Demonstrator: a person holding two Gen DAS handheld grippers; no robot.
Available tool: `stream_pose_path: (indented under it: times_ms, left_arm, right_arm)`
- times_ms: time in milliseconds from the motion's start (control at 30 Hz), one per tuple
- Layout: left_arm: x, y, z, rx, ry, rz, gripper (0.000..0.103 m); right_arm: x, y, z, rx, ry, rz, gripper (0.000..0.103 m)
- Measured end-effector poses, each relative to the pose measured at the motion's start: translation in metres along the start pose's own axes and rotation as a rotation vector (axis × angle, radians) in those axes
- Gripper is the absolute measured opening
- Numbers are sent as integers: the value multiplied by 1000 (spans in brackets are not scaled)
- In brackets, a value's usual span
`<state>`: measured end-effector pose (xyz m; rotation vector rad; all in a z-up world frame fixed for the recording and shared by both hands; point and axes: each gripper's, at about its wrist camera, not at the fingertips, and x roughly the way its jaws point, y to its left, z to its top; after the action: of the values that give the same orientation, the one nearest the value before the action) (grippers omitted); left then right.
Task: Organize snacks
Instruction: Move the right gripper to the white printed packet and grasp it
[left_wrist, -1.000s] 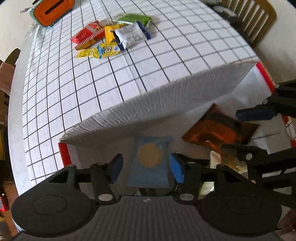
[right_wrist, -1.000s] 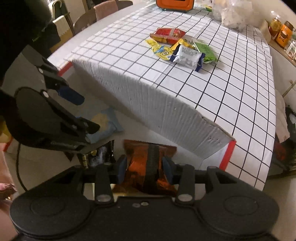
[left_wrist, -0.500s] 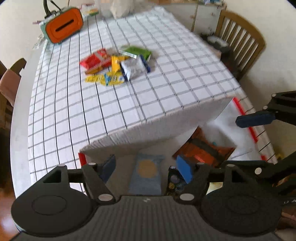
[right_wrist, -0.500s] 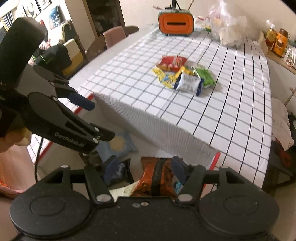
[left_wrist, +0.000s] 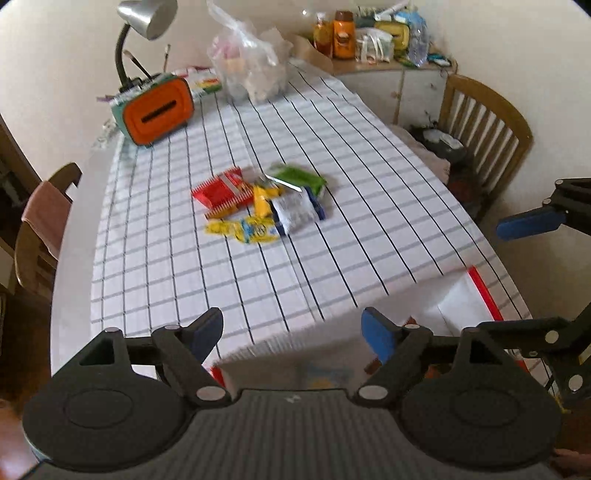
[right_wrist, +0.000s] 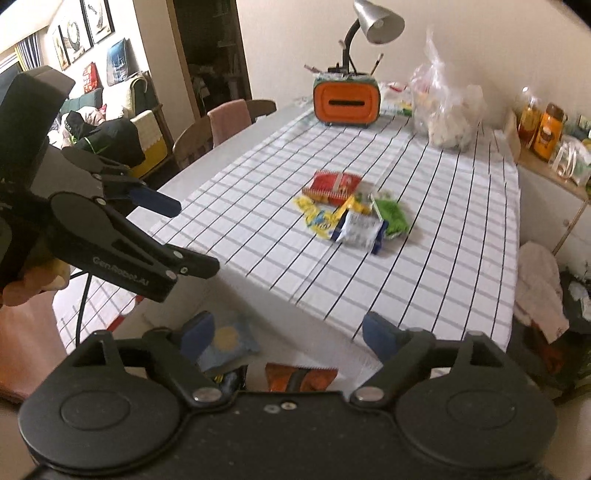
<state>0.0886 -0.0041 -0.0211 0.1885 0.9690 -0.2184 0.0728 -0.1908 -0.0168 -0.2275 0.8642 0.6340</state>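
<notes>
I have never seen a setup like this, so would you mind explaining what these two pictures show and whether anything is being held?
No robot arm here: a person holds a two-finger gripper in each hand, and each carries a wide-angle camera looking forward along its fingers. One picture is from the left gripper, the other from the right gripper; the black shape at the bottom of each is the tool itself. Each view also catches the other gripper at its edge.

Ahead is a table with a checked cloth and a pile of snacks in the middle, with an orange box and a lamp further back. Close below, a white box holds a blue packet and an orange packet.

Nothing is held: both grippers' jaws are opening, with nothing gripped between them.
</notes>
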Motion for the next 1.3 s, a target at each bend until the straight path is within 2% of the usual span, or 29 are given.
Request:
stream_pose_path:
  times_ms: [300, 567, 767, 867, 1067, 1300]
  left_arm:
    - [11, 22, 21, -15, -33, 35, 83]
    - [42, 52, 45, -70, 4, -1, 83]
    - [76, 75, 66, -117, 37, 28, 83]
    - [96, 82, 74, -102, 43, 50, 83]
    - [139, 95, 85, -129, 91, 41, 83]
    - [182, 107, 92, -216, 158, 8, 83]
  right_arm:
    - [14, -22, 32, -14, -19, -28, 97]
    - [51, -55, 68, 32, 5, -46, 97]
    - [86, -74, 90, 56, 32, -75, 97]
    - [104, -78, 95, 19, 53, -70, 97]
    - [144, -73, 97, -105, 104, -49, 95]
    - [193, -67, 97, -280, 139, -44, 93]
